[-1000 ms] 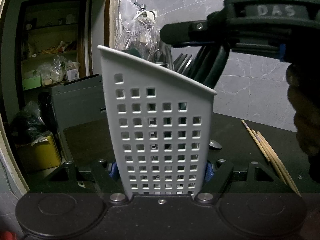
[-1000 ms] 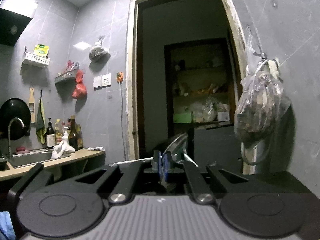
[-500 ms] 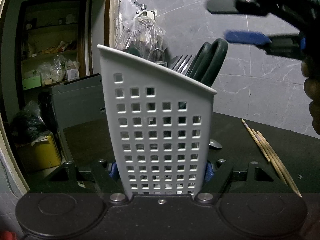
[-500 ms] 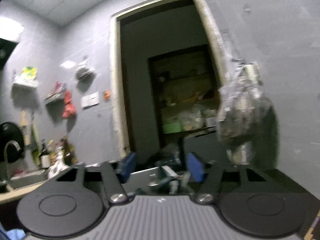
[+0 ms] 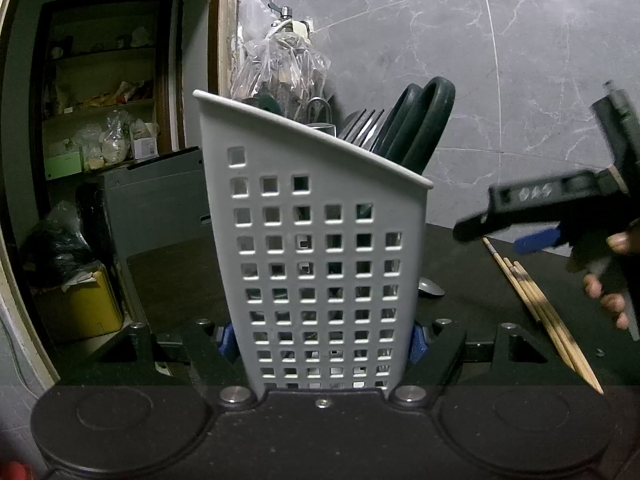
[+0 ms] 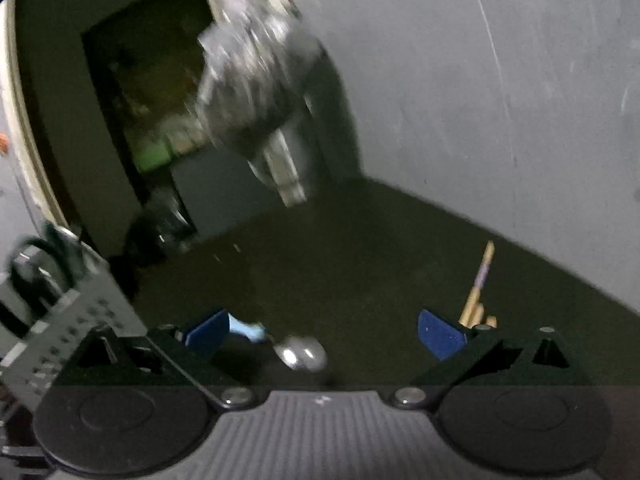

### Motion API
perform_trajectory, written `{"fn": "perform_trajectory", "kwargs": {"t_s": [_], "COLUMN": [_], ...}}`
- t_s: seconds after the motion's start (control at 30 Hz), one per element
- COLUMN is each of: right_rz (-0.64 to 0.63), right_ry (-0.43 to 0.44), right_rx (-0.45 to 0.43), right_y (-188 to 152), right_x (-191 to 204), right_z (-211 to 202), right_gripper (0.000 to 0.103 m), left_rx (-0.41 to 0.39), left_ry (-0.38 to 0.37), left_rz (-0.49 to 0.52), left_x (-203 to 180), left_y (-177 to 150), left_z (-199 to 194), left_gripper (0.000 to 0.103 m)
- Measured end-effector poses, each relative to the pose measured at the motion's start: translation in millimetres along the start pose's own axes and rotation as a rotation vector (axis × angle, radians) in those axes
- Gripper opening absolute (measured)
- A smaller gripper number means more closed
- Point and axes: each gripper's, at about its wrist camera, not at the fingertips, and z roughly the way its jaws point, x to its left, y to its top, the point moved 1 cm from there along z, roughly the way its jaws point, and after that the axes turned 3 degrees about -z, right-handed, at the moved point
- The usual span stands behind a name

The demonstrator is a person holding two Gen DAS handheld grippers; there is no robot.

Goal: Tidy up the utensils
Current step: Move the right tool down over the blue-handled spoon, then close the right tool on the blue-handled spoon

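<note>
My left gripper is shut on a white perforated utensil holder and holds it upright on the dark counter. Dark green scissors, forks and other utensils stand in it. My right gripper is open and empty, low over the counter; it also shows at the right of the left wrist view. A spoon with a light blue handle lies between its fingers. Wooden chopsticks lie on the counter to the right, also in the right wrist view. The holder shows at the left there.
A grey tiled wall runs behind the counter. A plastic bag hangs on it near the door frame. A grey box stands beyond the counter's left end. A doorway with shelves is at the left.
My right gripper let go of the scissors in the holder, opened, and swung down to the right, low over the counter above the spoon. The left gripper and holder have not moved.
</note>
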Motion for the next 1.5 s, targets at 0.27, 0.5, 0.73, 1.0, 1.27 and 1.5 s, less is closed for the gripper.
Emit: {"fn": "perform_trajectory", "kwargs": {"t_s": [0.27,0.5,0.73,1.0,1.27,1.5], "right_rz": [-0.165,-0.302,-0.375,-0.37,-0.296,-0.24], "right_ry": [-0.018,0.022,0.013,-0.005,-0.075,-0.01], "right_rx": [0.125,0.195,0.224,0.171,0.161,0.212], "right_y": [9,8,4,0,-8,-25], "right_x": [18,48,58,45,18,16], "right_z": [44,75,88,76,51,14], "right_gripper": [0.103,0.103,0.087,0.046,0.037,0.055], "left_rx": [0.001,0.003,0.003,0.003,0.003,0.003], "left_ry": [0.002,0.003,0.003,0.003,0.003,0.004], "left_rz": [-0.001,0.002,0.002,0.001,0.002,0.001], "left_x": [0,0,0,0,0,-1], "left_y": [0,1,1,1,1,1], "left_z": [0,0,0,0,0,0], "left_gripper": [0.076,0.076,0.076,0.076,0.076,0.076]}}
